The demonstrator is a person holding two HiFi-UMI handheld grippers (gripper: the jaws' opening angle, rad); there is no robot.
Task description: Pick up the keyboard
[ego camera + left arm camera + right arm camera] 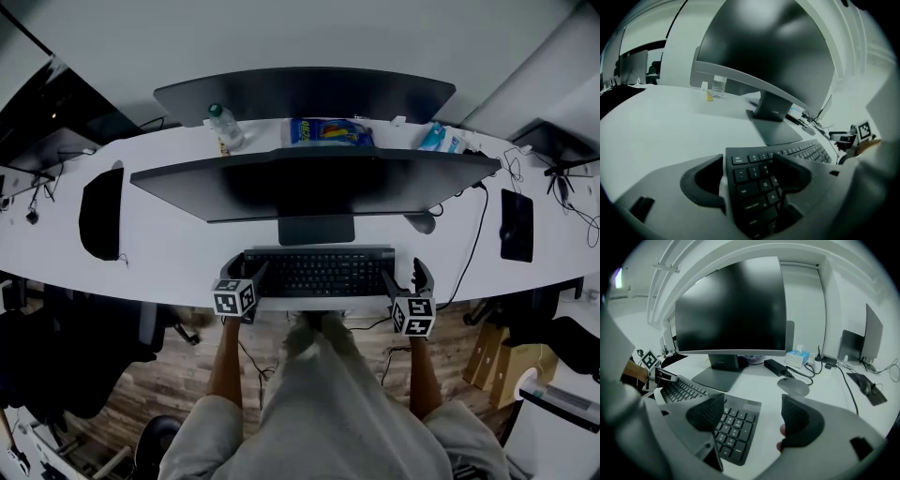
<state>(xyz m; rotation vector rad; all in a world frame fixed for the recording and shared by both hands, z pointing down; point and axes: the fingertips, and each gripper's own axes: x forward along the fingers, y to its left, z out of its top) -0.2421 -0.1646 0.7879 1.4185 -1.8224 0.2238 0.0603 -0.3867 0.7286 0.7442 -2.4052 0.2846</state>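
Observation:
The black keyboard lies flat on the white desk in front of the monitor stand. My left gripper is at its left end. In the left gripper view this gripper is open, one pad left of the keyboard's edge and the other over the keys. My right gripper is at the right end. In the right gripper view it is open too, its left pad above the number keys and its right pad beyond the edge. Neither pair of pads presses on the keyboard.
A wide dark monitor on a stand rises just behind the keyboard. A mouse and a cable lie to the right. A water bottle, a snack bag and a tissue box stand further back. The desk's front edge runs just under both grippers.

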